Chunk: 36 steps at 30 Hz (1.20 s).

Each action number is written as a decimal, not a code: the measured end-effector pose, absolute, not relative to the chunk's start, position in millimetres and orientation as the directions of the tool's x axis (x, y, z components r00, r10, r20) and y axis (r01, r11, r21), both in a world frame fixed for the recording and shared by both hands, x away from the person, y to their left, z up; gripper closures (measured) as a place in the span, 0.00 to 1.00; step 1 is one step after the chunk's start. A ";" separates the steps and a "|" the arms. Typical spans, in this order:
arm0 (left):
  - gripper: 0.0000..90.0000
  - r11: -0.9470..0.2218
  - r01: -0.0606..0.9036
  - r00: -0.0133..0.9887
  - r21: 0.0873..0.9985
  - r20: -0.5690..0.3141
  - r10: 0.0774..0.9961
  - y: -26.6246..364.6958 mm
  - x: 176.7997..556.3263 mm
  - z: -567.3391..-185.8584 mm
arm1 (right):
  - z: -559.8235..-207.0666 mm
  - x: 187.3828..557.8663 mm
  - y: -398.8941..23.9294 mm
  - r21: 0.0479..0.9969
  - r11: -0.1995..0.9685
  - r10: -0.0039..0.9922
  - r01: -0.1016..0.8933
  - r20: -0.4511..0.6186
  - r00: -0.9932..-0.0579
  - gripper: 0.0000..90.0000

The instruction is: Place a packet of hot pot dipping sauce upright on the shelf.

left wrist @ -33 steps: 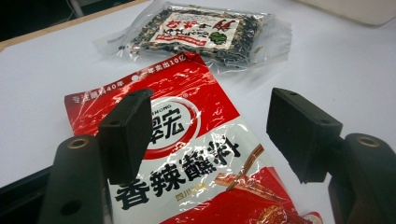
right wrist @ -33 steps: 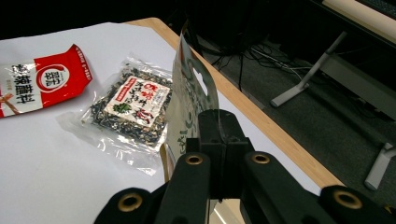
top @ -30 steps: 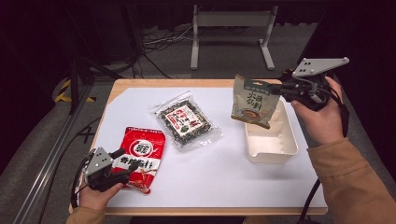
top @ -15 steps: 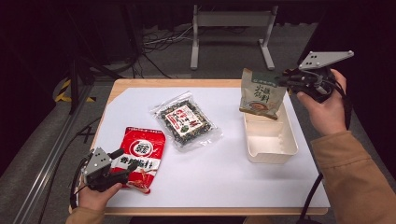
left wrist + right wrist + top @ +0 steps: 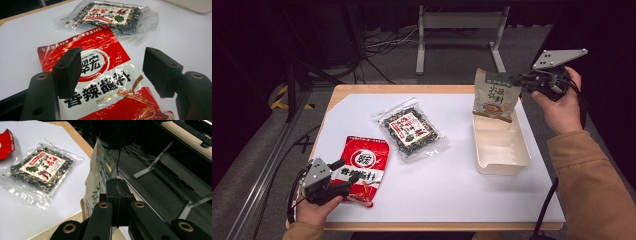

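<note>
Right tool [image 5: 521, 80] is clamped on the edge of a green-and-tan pouch [image 5: 494, 95], which hangs upright just above the far end of the white tray [image 5: 502, 150], long axis vertical, bottom edge down; it is not yet laid inside; left tool [image 5: 343, 175] stands wide over the red packet [image 5: 362, 167] on the surface [image 5: 462, 190], untouched, like the clear bag [image 5: 409, 129] beyond it.

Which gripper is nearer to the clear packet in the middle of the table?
Left. The left gripper is open over the red packet, just beside the clear packet. The right gripper is farther off, holding the green packet over the tray.
</note>
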<state>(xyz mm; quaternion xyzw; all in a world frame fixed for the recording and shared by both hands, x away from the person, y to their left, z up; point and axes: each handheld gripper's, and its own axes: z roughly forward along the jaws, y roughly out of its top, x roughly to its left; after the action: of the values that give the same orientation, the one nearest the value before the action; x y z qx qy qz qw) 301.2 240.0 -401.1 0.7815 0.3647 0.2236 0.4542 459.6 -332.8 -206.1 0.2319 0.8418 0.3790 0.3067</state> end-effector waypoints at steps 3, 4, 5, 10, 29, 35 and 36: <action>0.36 -0.322 0.367 0.634 0.873 0.018 0.773 240.0 301.1 -401.1 | -208.5 464.6 -335.4 0.775 0.612 0.621 0.158 -0.346 -0.703 1.00; 0.36 -0.322 0.367 0.634 0.873 0.018 0.773 240.0 301.1 -401.2 | -209.5 466.5 -336.4 0.774 0.613 0.621 0.158 -0.348 -0.703 1.00; 0.36 -0.322 0.367 0.634 0.873 0.018 0.773 240.1 301.2 -401.2 | -211.1 469.4 -337.8 0.772 0.616 0.619 0.157 -0.352 -0.702 1.00; 0.36 -0.322 0.368 0.634 0.872 0.018 0.773 240.2 301.2 -401.3 | -217.1 478.3 -342.3 0.766 0.621 0.622 0.166 -0.352 -0.700 1.00; 0.36 -0.322 0.368 0.634 0.872 0.018 0.773 240.2 301.3 -401.6 | -243.7 499.8 -351.3 0.771 0.605 0.641 0.202 -0.321 -0.697 1.00; 0.36 -0.326 0.367 0.634 0.871 0.022 0.773 240.0 301.6 -401.8 | -248.9 500.8 -353.2 0.774 0.600 0.636 0.201 -0.309 -0.707 1.00; 0.36 -0.325 0.369 0.635 0.871 0.019 0.773 239.9 301.5 -401.9 | -249.7 500.8 -353.1 0.777 0.597 0.635 0.200 -0.305 -0.710 1.00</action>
<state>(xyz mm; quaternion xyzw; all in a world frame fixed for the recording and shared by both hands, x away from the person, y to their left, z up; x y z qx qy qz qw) 301.5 239.9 -401.9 0.7828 0.3647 0.2228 0.4522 500.8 -353.1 -249.7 0.2469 0.8450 0.3751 0.2903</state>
